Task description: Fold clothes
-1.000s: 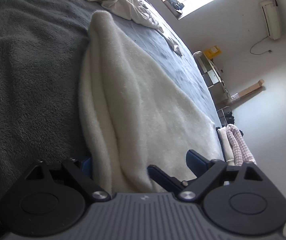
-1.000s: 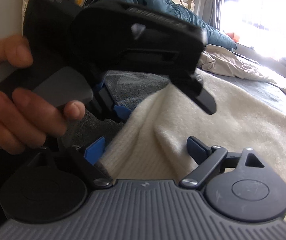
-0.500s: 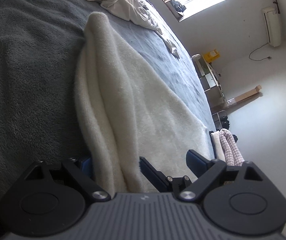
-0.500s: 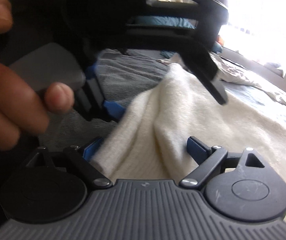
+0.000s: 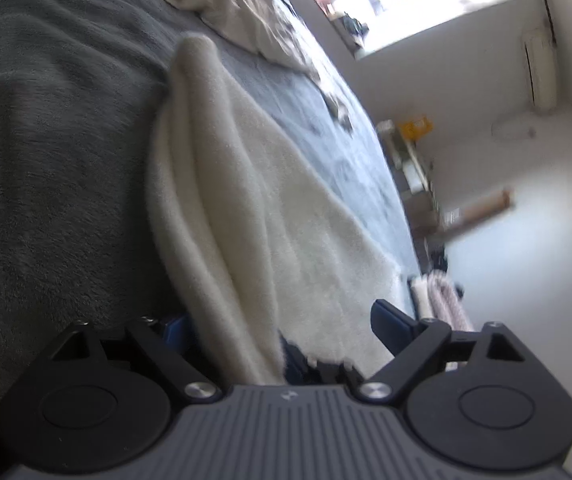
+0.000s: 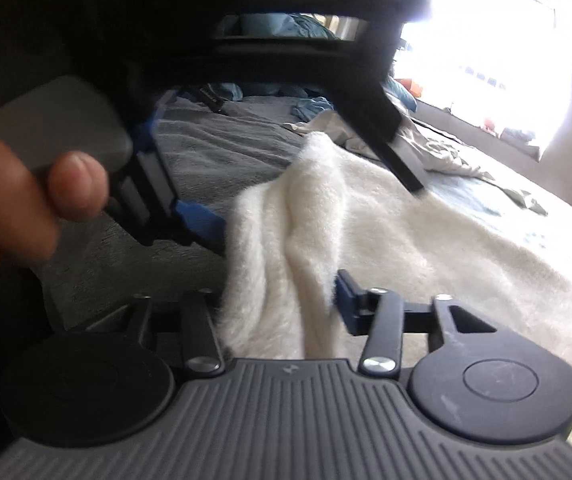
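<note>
Both grippers work one hem: my right gripper (image 6: pixel 282 300) has just been closing its jaws on the cream garment (image 6: pixel 405 248), while my left gripper (image 5: pixel 282 332) straddles it wide, ready to lift it off the bed (image 5: pixel 54 128).

No legible text, label, brand or number anywhere in either view. A small embossed mark sits on the grey ribbed housing (image 5: pixel 288 394) of each gripper, too small to read. The yellow box (image 5: pixel 417 127) by the far wall is blurred.
</note>
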